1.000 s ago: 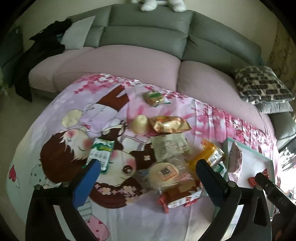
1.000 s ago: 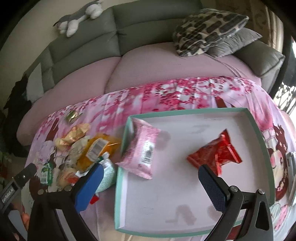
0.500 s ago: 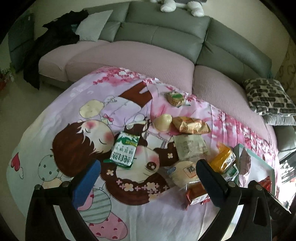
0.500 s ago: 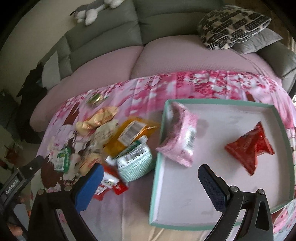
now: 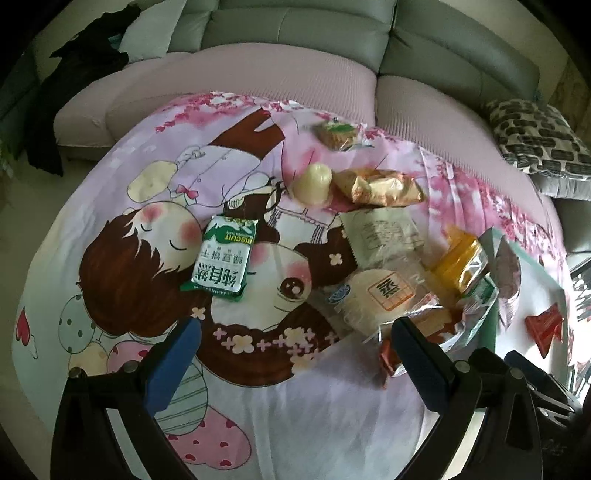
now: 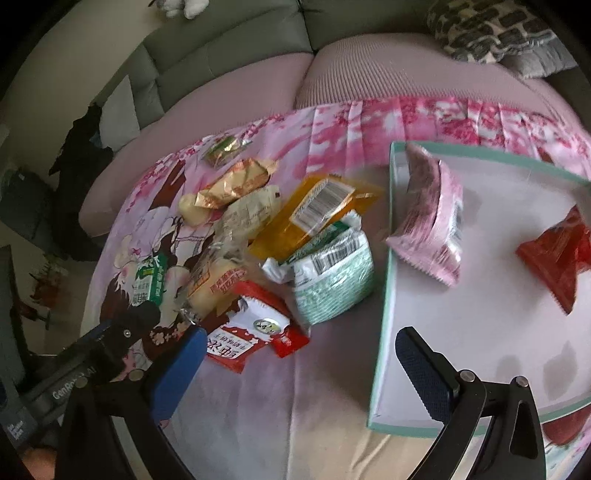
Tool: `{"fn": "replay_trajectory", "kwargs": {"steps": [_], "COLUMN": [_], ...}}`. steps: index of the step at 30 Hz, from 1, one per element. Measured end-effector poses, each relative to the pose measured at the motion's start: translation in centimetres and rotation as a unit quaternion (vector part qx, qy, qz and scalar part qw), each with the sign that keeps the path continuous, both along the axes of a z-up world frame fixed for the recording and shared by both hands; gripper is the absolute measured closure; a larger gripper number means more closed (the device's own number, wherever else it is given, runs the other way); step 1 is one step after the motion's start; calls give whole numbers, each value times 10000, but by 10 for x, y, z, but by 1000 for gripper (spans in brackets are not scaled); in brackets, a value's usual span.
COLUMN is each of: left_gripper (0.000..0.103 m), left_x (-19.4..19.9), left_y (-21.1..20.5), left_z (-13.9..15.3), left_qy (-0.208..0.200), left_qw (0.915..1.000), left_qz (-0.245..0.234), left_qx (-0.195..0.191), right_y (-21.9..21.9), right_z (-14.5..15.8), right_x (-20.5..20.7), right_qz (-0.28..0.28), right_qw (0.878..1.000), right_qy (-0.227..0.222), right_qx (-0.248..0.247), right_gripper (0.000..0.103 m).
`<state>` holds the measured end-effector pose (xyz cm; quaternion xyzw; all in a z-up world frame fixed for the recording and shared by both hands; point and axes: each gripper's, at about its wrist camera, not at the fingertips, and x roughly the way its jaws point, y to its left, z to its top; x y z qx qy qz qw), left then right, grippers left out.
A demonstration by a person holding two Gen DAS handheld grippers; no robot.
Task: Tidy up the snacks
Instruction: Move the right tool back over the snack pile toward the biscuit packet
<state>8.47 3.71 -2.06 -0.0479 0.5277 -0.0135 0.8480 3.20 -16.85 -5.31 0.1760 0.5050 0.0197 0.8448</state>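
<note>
The left tongs hang spread and empty over the near part of a cartoon-printed sheet that covers the surface before a grey sofa; whether a bed or a bench lies under the sheet cannot be told. Just ahead of them, apart from the heap, lies a green biscuit pack. By the right finger sits a round cake in clear wrap, partly over a red-and-white sachet. The right tongs are likewise spread and grip nothing, straddling the near left edge of a teal-rimmed tray, the left finger over the sheet just beside that sachet, the right finger over the tray's floor. Ahead of them a pale green pack lies by the tray's left rim, with an orange pack partly over it. Beyond come a cream pack, a gold pack, a pale jelly cup and, farthest toward the sofa edge, a small green-labelled snack. In the tray a pink pack leans at the left rim, and a red pack lies well apart toward the right. A patterned cushion rests on the sofa.
</note>
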Motion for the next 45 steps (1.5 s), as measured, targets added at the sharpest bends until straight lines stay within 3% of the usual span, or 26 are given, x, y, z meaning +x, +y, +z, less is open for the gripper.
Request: {"fn": "replay_trajectory", "kwargs": {"steps": [16, 23, 30, 38, 45], "left_gripper": [1, 1, 1, 1, 1], "left_x": [4, 6, 7, 8, 8], "left_y": [20, 29, 36, 38, 37], "left_z": [-5, -7, -10, -10, -8], "left_qy": [119, 163, 178, 192, 135], "left_qw": [9995, 9989, 9982, 9978, 9980], "left_qz": [276, 433, 551, 599, 570], "left_qx": [73, 38, -135, -229, -243], "right_y": [28, 37, 33, 27, 13], "right_z": [1, -11, -30, -25, -22], "right_x": [3, 9, 18, 21, 15], "right_qz": [187, 227, -14, -341, -573], "right_qw": [9998, 9995, 9976, 9963, 9935], "right_qy": [-66, 51, 212, 42, 113], "right_qx": [-67, 214, 665, 790, 978], "right_gripper": [0, 2, 11, 12, 28]}}
